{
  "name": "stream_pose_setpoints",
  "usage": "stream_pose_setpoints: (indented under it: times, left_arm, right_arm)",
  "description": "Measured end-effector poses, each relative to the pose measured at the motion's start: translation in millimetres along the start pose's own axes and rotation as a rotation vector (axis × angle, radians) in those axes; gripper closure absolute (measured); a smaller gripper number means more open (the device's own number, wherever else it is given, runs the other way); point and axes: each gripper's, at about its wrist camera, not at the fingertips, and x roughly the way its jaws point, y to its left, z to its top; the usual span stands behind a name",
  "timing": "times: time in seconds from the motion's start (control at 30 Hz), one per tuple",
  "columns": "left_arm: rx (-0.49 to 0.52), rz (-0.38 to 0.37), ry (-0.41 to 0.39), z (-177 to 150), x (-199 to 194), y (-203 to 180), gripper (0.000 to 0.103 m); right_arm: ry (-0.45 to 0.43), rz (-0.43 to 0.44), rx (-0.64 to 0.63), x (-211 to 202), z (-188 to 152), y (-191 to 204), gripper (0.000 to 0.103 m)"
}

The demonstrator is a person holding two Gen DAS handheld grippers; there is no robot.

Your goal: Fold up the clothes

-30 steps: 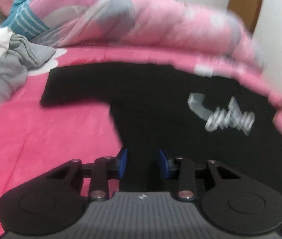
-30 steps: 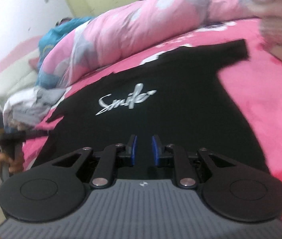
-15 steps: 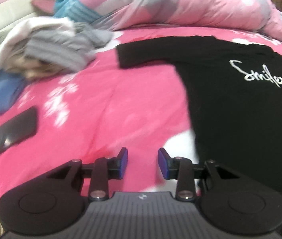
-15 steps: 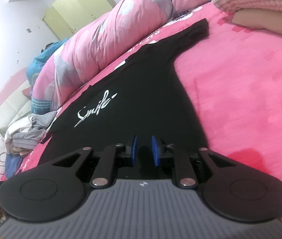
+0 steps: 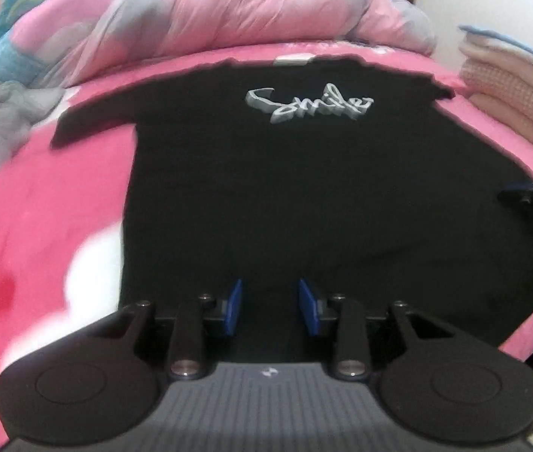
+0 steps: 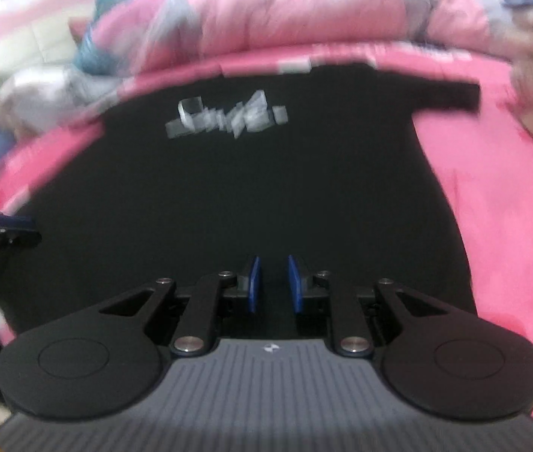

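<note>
Pink bed (image 5: 59,203), black T-shirt (image 5: 304,196) spread flat, sleeves out, no fold visible. Left gripper (image 5: 270,307) and right gripper (image 6: 272,282) at hem, fingers narrowly apart, holding nothing.

Bare pink bedsheet (image 5: 59,203) flanks the shirt (image 5: 304,196); quilt (image 5: 229,11) blocks beyond; folded stack (image 5: 511,90) right.

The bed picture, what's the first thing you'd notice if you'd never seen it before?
A big black T-shirt lies spread flat in the middle of the bright pink bed, with silver "Smile" writing near its collar. Behind it a puffy pink and grey quilt is heaped along the far side. Close to the camera, the left claw hangs open over the shirt's lower part.
</note>
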Motion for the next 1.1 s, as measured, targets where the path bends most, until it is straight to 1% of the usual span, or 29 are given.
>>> stream_pose_setpoints:
  times: [0.1, 0.17, 0.23, 0.27, 0.3, 0.37, 0.47, 0.5, 0.53, 0.57, 0.6, 0.63, 0.7, 0.73, 0.8, 0.87, 0.9, 0.97, 1.03, 1.1]
  left_arm:
    - [-0.036, -0.021, 0.009, -23, -29, 9, 0.068]
    - [-0.034, -0.028, 0.022, -37, -46, 12, 0.068]
    - [-0.031, -0.032, 0.023, -48, -62, 14, 0.069]
    - [-0.031, -0.034, 0.015, -51, -70, 15, 0.069]
    - [-0.031, -0.037, -0.011, -53, -78, 16, 0.069]
    - [-0.04, -0.044, -0.078, -48, -90, 19, 0.067]
    - [-0.043, -0.026, -0.16, -31, -85, 18, 0.065]
    - [-0.057, -0.019, -0.132, -28, -74, 20, 0.062]
    - [-0.075, -0.012, -0.088, -25, -61, 22, 0.06]
    - [-0.094, -0.006, -0.044, -22, -48, 24, 0.061]
    - [-0.122, 0.006, 0.024, -25, -36, 29, 0.067]
    - [-0.134, -0.001, 0.027, -31, -40, 33, 0.067]
    - [-0.14, -0.015, 0.001, -40, -57, 39, 0.067]
    - [-0.132, 0.007, -0.012, -43, -68, 41, 0.061]
    - [-0.116, 0.063, -0.044, -49, -86, 47, 0.055]
    - [-0.112, 0.085, -0.062, -40, -95, 54, 0.055]
    - [-0.099, 0.092, -0.08, -28, -97, 57, 0.055]
    - [-0.056, 0.101, -0.125, 4, -95, 60, 0.053]
    - [-0.002, 0.089, -0.169, 43, -84, 59, 0.047]
    - [0.024, 0.074, -0.182, 83, -60, 57, 0.042]
  right_arm:
    - [0.052, 0.017, 0.011, -34, -21, -4, 0.087]
    - [0.091, 0.015, 0.001, -54, -33, -6, 0.087]
    - [0.122, -0.001, -0.007, -70, -33, -3, 0.087]
    - [0.133, -0.012, -0.012, -77, -30, -1, 0.086]
    - [0.142, -0.022, -0.017, -84, -27, 1, 0.086]
    - [0.095, -0.015, -0.042, -84, -12, 8, 0.086]
    - [0.026, -0.003, -0.077, -83, 11, 19, 0.085]
    - [0.009, 0.009, -0.079, -74, 17, 21, 0.085]
    - [0.001, 0.023, -0.072, -62, 21, 22, 0.085]
    - [0.025, 0.014, -0.067, -49, 21, 20, 0.085]
    - [0.049, 0.006, -0.061, -36, 22, 19, 0.085]
    - [0.07, -0.001, -0.056, -25, 22, 17, 0.085]
    - [0.072, 0.01, -0.053, -33, 21, 10, 0.085]
    - [0.072, 0.015, -0.051, -38, 21, 6, 0.085]
    - [0.073, 0.025, -0.048, -46, 20, -2, 0.084]
    - [0.074, 0.035, -0.044, -55, 20, -9, 0.083]
    - [0.075, 0.041, -0.043, -59, 19, -13, 0.082]
    - [0.076, 0.051, -0.039, -68, 19, -20, 0.08]
    - [0.075, 0.062, -0.037, -75, 20, -28, 0.078]
    - [0.007, 0.078, -0.064, -63, 61, -26, 0.073]
